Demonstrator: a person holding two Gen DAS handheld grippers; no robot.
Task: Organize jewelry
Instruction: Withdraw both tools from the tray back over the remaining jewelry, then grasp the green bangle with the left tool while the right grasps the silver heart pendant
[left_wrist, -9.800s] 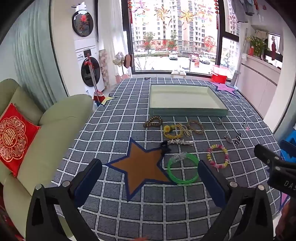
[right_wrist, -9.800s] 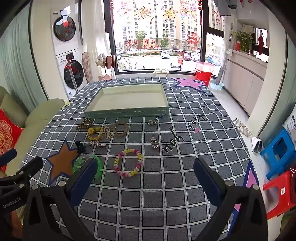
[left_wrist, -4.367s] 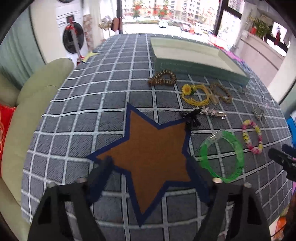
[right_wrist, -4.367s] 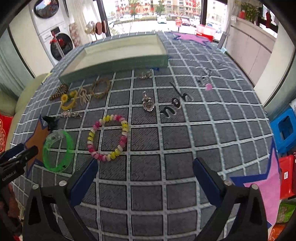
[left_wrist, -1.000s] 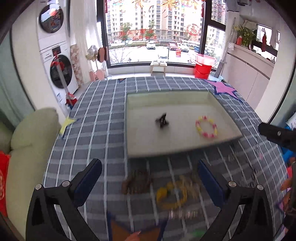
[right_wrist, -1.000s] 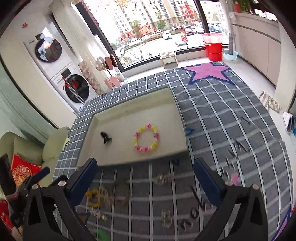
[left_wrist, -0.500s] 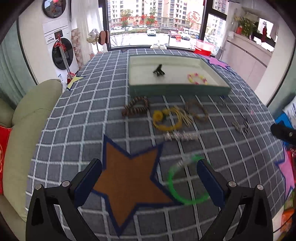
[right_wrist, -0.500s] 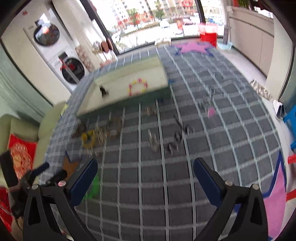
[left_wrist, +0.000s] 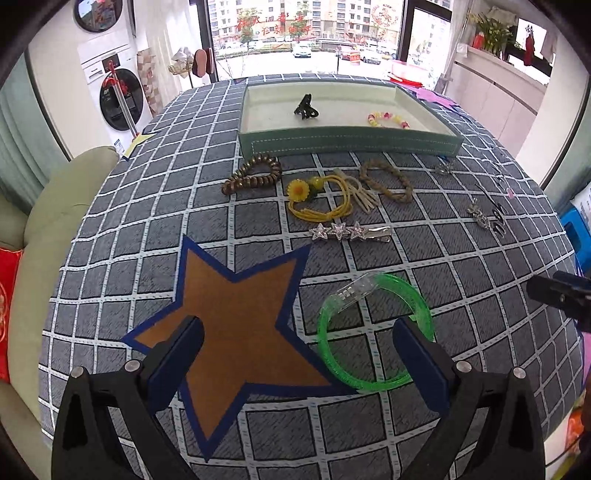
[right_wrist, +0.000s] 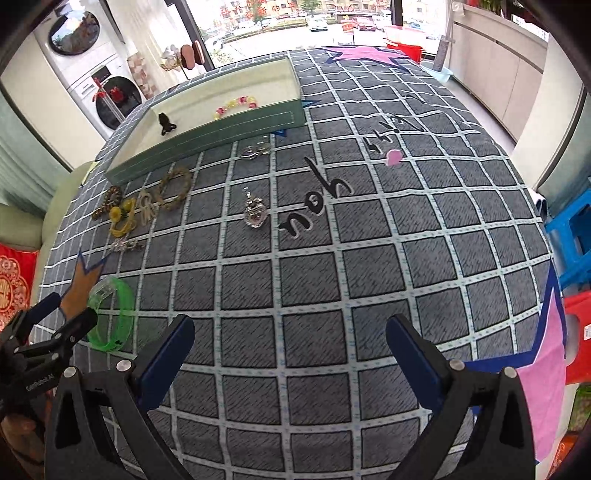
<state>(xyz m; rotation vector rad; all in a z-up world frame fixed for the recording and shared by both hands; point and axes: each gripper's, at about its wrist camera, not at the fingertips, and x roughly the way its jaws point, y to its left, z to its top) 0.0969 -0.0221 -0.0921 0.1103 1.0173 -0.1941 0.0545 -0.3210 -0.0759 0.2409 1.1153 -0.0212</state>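
Both grippers released above the checked surface; two items lie in the tray.

Your left gripper (left_wrist: 295, 354) holds its fingers (left_wrist: 177, 354) spread over the orange star patch (left_wrist: 236, 310), the green bangle (left_wrist: 373, 332) at its 1 o'clock. Your right gripper (right_wrist: 290, 354) is likewise released over bare grid cloth (right_wrist: 332, 258). The tray (left_wrist: 347, 144) at 12 o'clock contains a black claw clip (left_wrist: 306, 109) and beaded bracelet (left_wrist: 388, 120). Washing machines (left_wrist: 114, 88) stand at 10 o'clock, windows (left_wrist: 306, 33) at 12 o'clock, a sofa (left_wrist: 48, 206) at 9 o'clock.
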